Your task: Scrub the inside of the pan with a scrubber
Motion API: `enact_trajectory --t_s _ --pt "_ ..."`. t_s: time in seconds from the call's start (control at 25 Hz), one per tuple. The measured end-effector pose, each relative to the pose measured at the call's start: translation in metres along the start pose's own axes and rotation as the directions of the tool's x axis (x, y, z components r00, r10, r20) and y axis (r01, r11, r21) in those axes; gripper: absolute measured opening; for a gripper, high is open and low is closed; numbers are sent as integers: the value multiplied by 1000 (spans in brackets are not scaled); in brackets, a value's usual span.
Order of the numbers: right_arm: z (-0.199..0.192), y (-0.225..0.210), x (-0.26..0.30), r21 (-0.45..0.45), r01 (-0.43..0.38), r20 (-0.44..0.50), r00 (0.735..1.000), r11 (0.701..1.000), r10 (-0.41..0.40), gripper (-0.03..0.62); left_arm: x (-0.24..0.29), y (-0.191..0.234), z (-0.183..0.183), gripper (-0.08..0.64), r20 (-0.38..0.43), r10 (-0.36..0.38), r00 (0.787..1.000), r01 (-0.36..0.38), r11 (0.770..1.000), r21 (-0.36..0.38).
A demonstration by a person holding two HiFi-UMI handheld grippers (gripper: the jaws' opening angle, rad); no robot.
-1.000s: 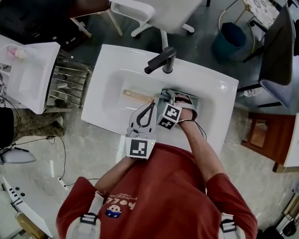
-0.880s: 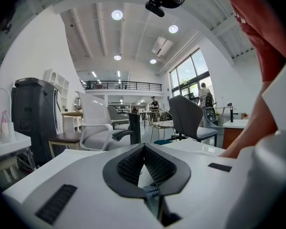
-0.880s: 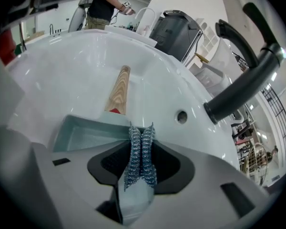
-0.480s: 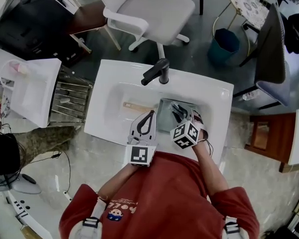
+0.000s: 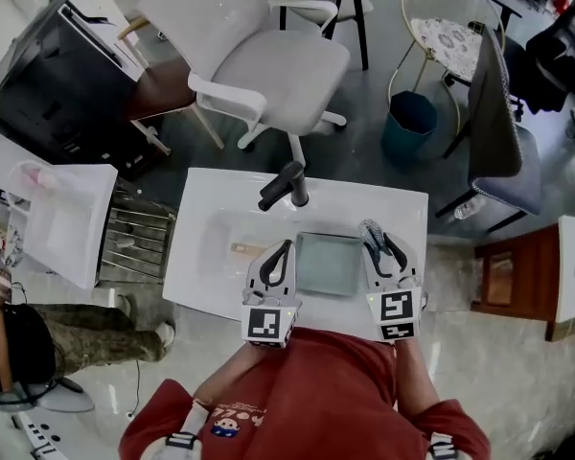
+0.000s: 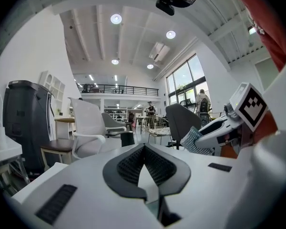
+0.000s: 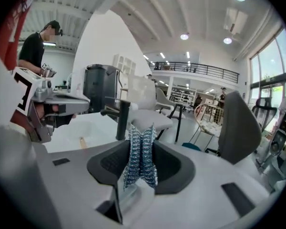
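Note:
A square grey pan [image 5: 328, 264] lies in the white sink [image 5: 216, 214], its wooden handle [image 5: 246, 249] pointing left. My right gripper [image 5: 376, 233] is held up just right of the pan, shut on a blue-grey mesh scrubber [image 7: 141, 156] that stands up between the pads. The scrubber [image 6: 195, 140] also shows in the left gripper view, off to the right. My left gripper [image 5: 283, 247] is at the pan's left edge, above the handle's inner end; its tips meet and nothing sits between them [image 6: 144, 149]. Both point away from the person, roughly level.
A dark faucet [image 5: 286, 185] rises at the back of the sink. Behind it are a white office chair [image 5: 259, 60] and a teal bin [image 5: 409, 123]. A metal rack [image 5: 134, 238] and white counter [image 5: 57, 218] stand left. A person in black [image 7: 35, 51] stands far left.
The right gripper has lifted the scrubber out of the pan and drawn it to the pan's right side. The left gripper has stayed at the pan's left edge. The head view has tilted further forward.

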State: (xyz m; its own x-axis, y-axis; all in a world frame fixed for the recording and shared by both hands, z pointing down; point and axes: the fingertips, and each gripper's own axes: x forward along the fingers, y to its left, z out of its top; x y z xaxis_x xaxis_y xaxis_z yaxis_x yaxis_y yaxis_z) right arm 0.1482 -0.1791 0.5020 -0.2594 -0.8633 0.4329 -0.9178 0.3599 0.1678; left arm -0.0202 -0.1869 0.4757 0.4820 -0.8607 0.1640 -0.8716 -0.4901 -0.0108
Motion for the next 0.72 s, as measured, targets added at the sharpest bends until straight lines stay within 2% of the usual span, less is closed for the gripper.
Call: enact_trajectory --t_s 0.2,0.44,0.56,0.72 --pt "46 -38 -32 27 95 131 987 995 -98 164 7 -3 38 14 41 -24 999 23 1000 7" --pt "91 -69 -56 45 192 285 938 980 -197 172 17 -4 80 14 120 -41 992 38 999 26" --pt "111 -76 -71 73 214 377 898 974 -226 176 13 -2 98 14 131 -34 991 31 999 23" --pt "130 -85 -89 124 249 506 817 960 -277 176 11 -1 123 14 170 -32 985 24 998 51"
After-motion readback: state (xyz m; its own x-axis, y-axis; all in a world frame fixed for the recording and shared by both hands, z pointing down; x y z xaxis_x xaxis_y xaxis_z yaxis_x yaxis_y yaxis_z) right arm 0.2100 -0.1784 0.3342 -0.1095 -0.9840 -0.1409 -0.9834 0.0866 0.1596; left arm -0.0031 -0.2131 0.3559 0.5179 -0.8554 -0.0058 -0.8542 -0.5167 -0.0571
